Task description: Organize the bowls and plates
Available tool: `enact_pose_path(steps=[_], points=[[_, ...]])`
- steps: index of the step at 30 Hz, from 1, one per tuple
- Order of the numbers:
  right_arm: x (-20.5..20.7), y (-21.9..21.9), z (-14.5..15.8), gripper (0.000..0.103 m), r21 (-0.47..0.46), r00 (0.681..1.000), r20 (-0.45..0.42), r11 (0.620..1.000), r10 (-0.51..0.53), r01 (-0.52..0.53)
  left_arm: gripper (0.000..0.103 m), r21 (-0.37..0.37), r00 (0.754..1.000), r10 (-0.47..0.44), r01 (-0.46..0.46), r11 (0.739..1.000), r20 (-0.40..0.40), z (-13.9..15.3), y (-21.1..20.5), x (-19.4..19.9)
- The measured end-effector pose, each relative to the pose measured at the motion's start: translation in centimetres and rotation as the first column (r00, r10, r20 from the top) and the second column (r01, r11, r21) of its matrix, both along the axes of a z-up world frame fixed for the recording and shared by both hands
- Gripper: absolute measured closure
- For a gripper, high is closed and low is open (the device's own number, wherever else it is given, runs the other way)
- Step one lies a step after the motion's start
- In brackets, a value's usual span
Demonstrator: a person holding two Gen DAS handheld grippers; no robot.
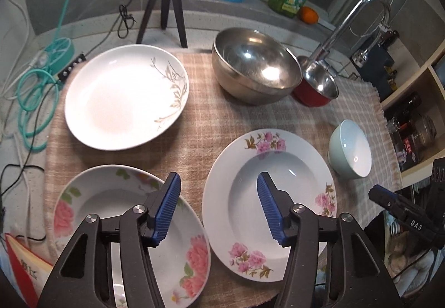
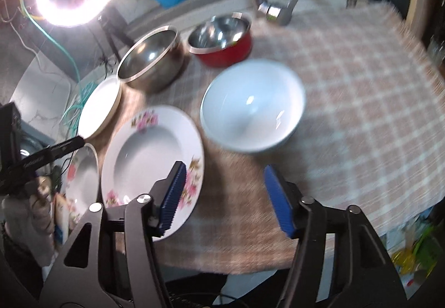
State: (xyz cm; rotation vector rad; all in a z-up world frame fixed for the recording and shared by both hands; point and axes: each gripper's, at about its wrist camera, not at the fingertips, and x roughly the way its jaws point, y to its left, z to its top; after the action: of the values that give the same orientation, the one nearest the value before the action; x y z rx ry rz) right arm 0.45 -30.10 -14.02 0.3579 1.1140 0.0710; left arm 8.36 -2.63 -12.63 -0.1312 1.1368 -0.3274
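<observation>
on the left of the left wrist view, a white oval plate with a grey-gold leaf sprig (image 1: 126,96) lay flat at the far side of the checked cloth (image 1: 200,138) covering the worktop, its long axis running from near-left to far-right. nearer, a glossy rimmed plate with coral peonies (image 1: 97,205) sat face up, partly under the left claw (image 1: 218,207), whose ribbed blue pads (image 1: 167,207) stood wide apart with nothing between them. just right of it, apart by a thin strip of cloth, lay a round deep-welled plate with pink blossoms (image 1: 250,169), also face up. behind, a large brushed steel mixing bowl (image 1: 256,66) stood upright, touching or nearly touching a smaller red-walled steel-lined bowl (image 1: 317,88) to its right. a pale green footed porcelain bowl (image 1: 350,149) stood upright near the cloth's right edge.

in the blurred right wrist view, the pink-blossom plate (image 2: 150,152) lay left of the right claw (image 2: 225,196), which hovered wide and empty over bare cloth (image 2: 347,85). the pale bowl (image 2: 253,107) stood ahead of it, mouth up, with the steel bowl (image 2: 153,57) and red bowl (image 2: 222,41) beyond.
</observation>
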Motion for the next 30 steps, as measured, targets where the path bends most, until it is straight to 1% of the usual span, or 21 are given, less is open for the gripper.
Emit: enact_pose_path(steps=[1, 3, 7, 9, 12, 16, 23, 30], points=[[0.0, 0.1, -0.4, 0.043, 0.015, 1.000, -0.010, 1.000, 0.005, -0.005, 0.055, -0.005, 1.000, -0.007, 0.007, 1.000, -0.014, -0.4, -0.1, 0.2], [0.1, 0.7, -1.3, 0.052, 0.052, 0.999, -0.036, 0.998, 0.026, -0.024, 0.060, -0.022, 0.999, -0.022, 0.021, 1.000, -0.040, -1.1, -0.3, 0.5], [0.5, 1.3, -3.0, 0.058, 0.111, 0.995, -0.085, 0.993, 0.046, -0.036, 0.065, -0.013, 0.997, -0.044, 0.043, 0.999, -0.069, -2.0, -0.7, 1.0], [0.8, 1.5, -3.7, 0.062, 0.129, 0.994, -0.100, 0.991, 0.049, -0.036, 0.067, -0.010, 0.996, -0.044, 0.044, 0.999, -0.078, -2.4, -0.7, 1.2], [1.3, 1.7, -4.5, 0.068, 0.161, 0.991, -0.119, 0.986, 0.054, -0.034, 0.070, -0.022, 0.994, -0.044, 0.042, 0.999, -0.099, -2.9, -0.4, 1.6], [1.7, 2.0, -5.4, 0.074, 0.197, 0.988, -0.142, 0.980, 0.065, -0.036, 0.071, -0.032, 0.992, -0.040, 0.036, 0.999, -0.119, -3.6, -0.3, 2.1], [2.4, 2.5, -6.3, 0.082, 0.243, 0.984, -0.160, 0.969, 0.080, -0.040, 0.076, -0.047, 0.988, -0.044, 0.037, 0.998, -0.146, -4.3, -0.2, 2.3], [2.7, 2.7, -6.6, 0.085, 0.251, 0.981, -0.171, 0.967, 0.094, -0.049, 0.077, -0.045, 0.987, -0.042, 0.036, 0.998, -0.155, -4.8, -0.3, 2.5]])
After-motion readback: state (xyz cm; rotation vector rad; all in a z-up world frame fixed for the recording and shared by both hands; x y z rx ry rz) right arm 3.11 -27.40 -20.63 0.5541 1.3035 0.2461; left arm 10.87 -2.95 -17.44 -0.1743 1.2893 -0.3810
